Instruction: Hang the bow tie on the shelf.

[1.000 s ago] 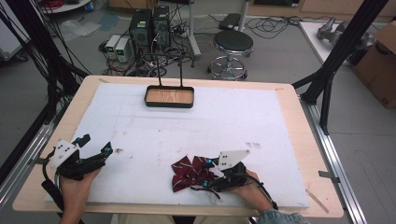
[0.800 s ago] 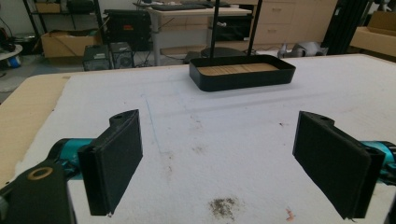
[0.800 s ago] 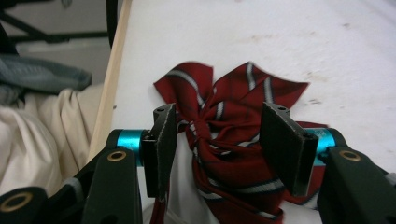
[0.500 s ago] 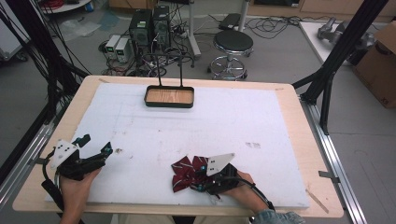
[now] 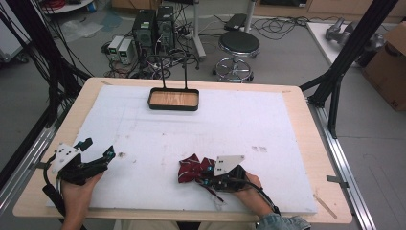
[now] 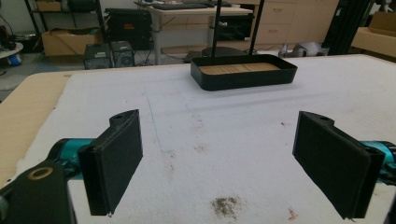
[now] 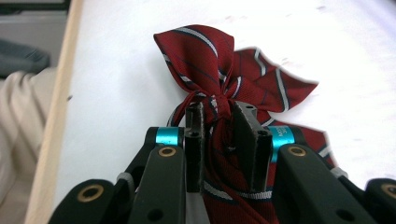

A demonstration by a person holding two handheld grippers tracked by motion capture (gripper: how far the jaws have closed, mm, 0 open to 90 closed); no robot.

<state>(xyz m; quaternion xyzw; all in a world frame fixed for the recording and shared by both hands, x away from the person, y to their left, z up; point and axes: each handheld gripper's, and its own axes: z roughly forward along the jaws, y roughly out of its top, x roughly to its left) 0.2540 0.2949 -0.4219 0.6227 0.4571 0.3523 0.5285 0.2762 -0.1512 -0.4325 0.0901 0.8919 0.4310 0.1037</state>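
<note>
I had the right tool [image 7: 219, 140] pinching a dark red striped bow tie [image 7: 224, 70] at its knot, low on the white foam sheet [image 5: 201, 139] near the desk's [image 5: 306, 143] front edge. My left tool [image 6: 233, 163] sat spread wide over bare, stained foam at the front left. A black tray [image 5: 173, 99] with a wooden floor stood at the far edge; beyond it were a stool [image 5: 238, 45], computer towers [image 5: 153, 28] and floor cables
</note>
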